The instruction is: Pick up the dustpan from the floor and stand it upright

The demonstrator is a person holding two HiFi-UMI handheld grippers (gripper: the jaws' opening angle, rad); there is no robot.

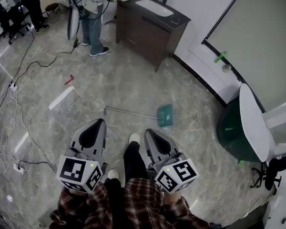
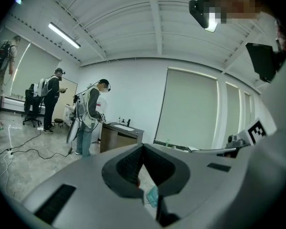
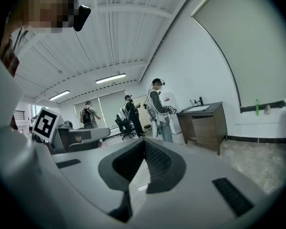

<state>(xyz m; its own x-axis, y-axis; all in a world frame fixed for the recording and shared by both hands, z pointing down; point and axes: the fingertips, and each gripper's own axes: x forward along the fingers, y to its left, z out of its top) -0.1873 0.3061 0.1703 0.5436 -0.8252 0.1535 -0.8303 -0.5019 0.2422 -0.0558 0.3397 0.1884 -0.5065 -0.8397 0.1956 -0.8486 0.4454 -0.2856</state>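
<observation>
Nearest us, the left gripper (image 1: 101, 121) and the right gripper (image 1: 146, 130) hang side by side over our shoes (image 1: 134, 138). Each one's own view shows its jaws pressed together with nothing between them. We judge this to be the approach step: the dustpan (image 1: 165, 115) is untouched, lying flat on the floor (image 1: 133, 75) just ahead of both grippers and apart from them, closer to the right one. Its pan is teal and shallow and lies at the right end; a thin grey handle (image 1: 131, 111) runs from it leftward across our front. Next, we think, one gripper has to spread its jaws, come down to the handle and pinch it, so that the dustpan can be lifted and stood on end. Beyond it stands a dark cabinet (image 1: 148, 30), with people (image 1: 91, 18) farther off.
</observation>
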